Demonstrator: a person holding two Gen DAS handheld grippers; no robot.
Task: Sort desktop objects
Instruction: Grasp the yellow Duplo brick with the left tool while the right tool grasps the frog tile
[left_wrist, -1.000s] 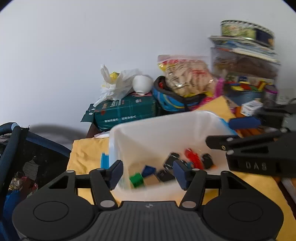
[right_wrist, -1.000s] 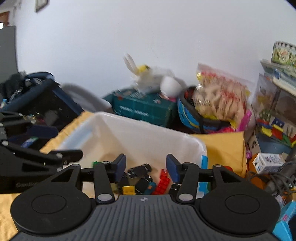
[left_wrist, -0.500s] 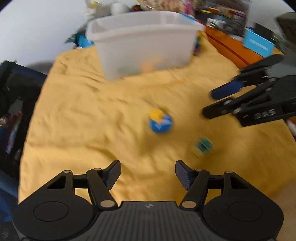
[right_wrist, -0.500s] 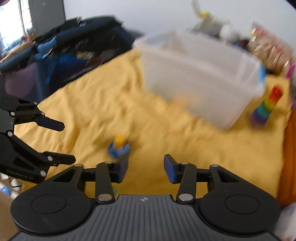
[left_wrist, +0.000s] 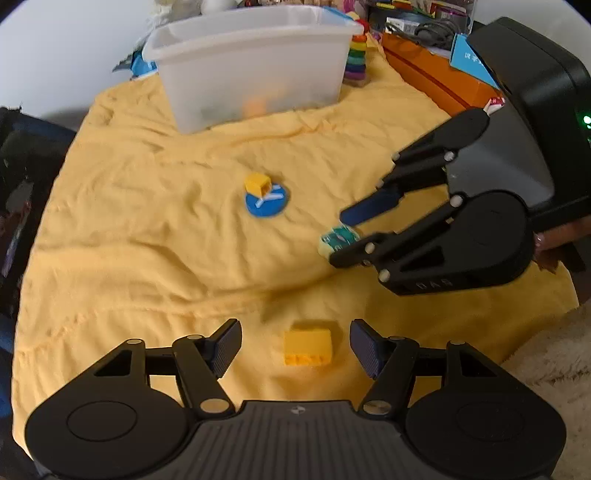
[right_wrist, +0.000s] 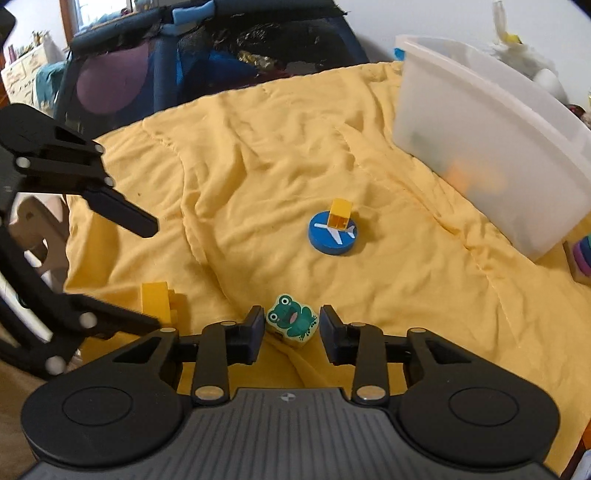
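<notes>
My left gripper (left_wrist: 295, 345) is open, its fingers on either side of a yellow brick (left_wrist: 307, 347) lying on the yellow cloth. My right gripper (right_wrist: 291, 328) is open around a green frog block (right_wrist: 291, 320); its jaws do not touch it. The same block (left_wrist: 338, 240) shows between the right gripper's fingers in the left wrist view. A blue airplane disc (right_wrist: 332, 235) with a small yellow cube (right_wrist: 340, 213) on it lies further out. The yellow brick also shows in the right wrist view (right_wrist: 157, 301).
A translucent white bin (left_wrist: 255, 62) holding toys stands at the back of the yellow cloth (left_wrist: 147, 221). A rainbow stacking toy (left_wrist: 356, 61) stands beside it. An orange box (left_wrist: 432, 81) and clutter are at the right, a dark bag (right_wrist: 207, 62) at the left.
Both grippers have come away from the bin and down to the cloth. The left now straddles the yellow brick, the right the frog block.
</notes>
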